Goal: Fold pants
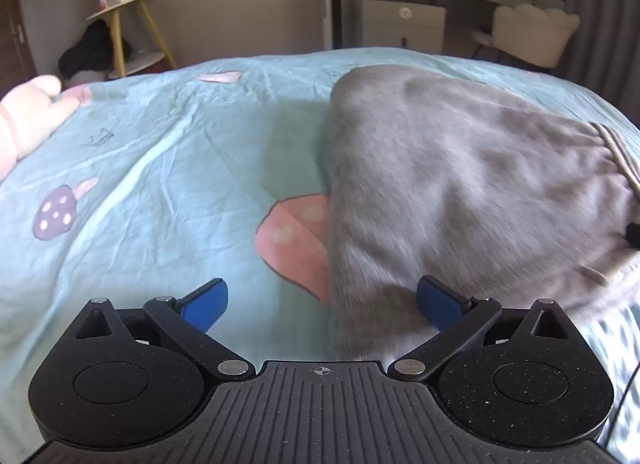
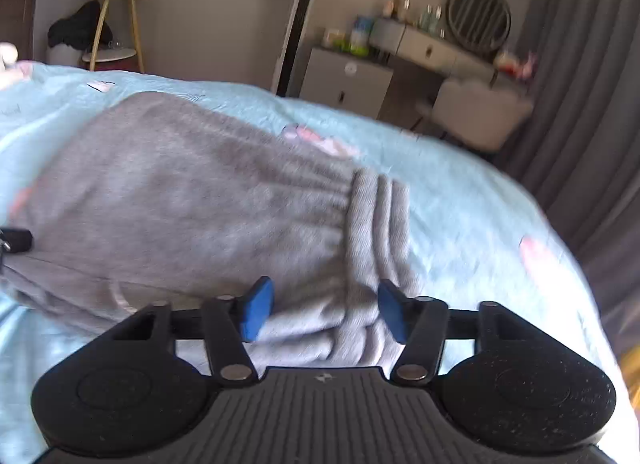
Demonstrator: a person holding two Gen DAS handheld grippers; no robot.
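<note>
Your left gripper (image 1: 322,306) jaws spread wide, empty | your right gripper (image 2: 326,312) parted, pads clear of grey pants (image 2: 192,199) | bedsheet (image 1: 140,183) beneath.

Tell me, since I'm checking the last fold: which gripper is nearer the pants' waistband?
Right. The right gripper hangs open just above the waistband; the left gripper is open at the pants' opposite folded edge.
</note>
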